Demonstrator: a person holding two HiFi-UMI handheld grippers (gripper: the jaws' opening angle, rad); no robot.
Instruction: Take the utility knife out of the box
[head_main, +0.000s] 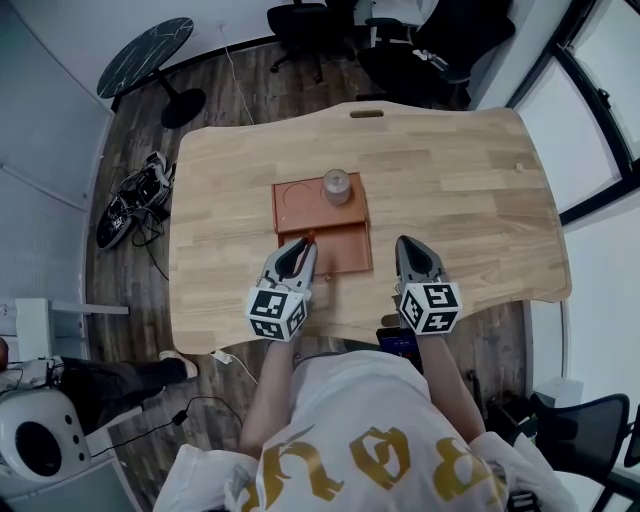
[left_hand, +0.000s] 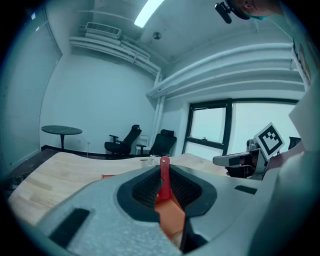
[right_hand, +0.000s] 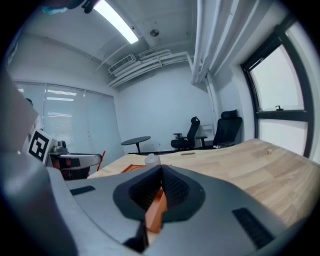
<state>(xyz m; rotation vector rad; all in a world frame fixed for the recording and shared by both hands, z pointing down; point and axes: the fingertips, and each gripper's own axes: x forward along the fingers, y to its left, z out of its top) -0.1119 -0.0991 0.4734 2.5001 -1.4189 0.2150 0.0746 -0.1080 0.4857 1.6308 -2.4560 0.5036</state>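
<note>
I see wooden table (head_main: 470, 190) from above, dark wood floor around it. Orange box (head_main: 345, 255) at table centre. Flat orange panel (head_main: 300, 205) with round recess touches its far side, small grey jar (head_main: 337, 187) on panel's right corner. Left gripper (head_main: 303, 245) over box's near-left corner, red end of utility knife (head_main: 310, 236) poking from its tip. Right gripper (head_main: 408, 245) just right of box. Beyond table: round black table (head_main: 145, 55), office chairs (head_main: 420, 50). Shoes (head_main: 135, 200) on floor at left.

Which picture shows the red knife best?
The left gripper view: the knife fills the middle, pinched between the left gripper's jaws. The head view shows only its red tip past that gripper. The right gripper view catches just a thin red sliver.
</note>
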